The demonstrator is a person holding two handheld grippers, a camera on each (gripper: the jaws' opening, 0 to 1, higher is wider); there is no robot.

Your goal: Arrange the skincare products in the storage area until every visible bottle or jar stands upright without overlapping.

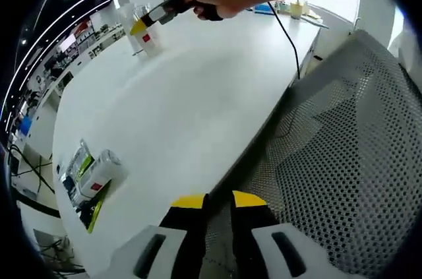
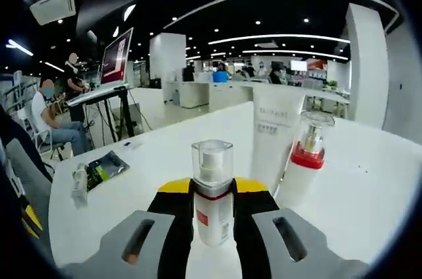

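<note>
My right gripper [image 2: 212, 190] is shut on a small white bottle [image 2: 212, 206] with a red band and a clear cap, held upright just above the white table [image 2: 369, 180]. Right of it stand a tall white tube [image 2: 275, 137] and a clear-capped pump bottle with a red collar [image 2: 307, 150]. From the left gripper view, a hand holds that right gripper [image 1: 140, 26] at the standing bottles [image 1: 146, 40] at the far end. A white bottle with a red label [image 1: 100, 172] lies on its side on green packets [image 1: 74, 162]. My left gripper [image 1: 219, 201] hovers at the table edge, jaws a narrow gap apart, nothing between.
A grey mesh chair [image 1: 343, 160] sits against the table's edge under my left gripper. A black cable [image 1: 287, 35] runs across the table [image 1: 191, 107]. The green packet [image 2: 105, 167] lies to the left. People sit at the far left [image 2: 53, 124] by a screen on a stand [image 2: 116, 55].
</note>
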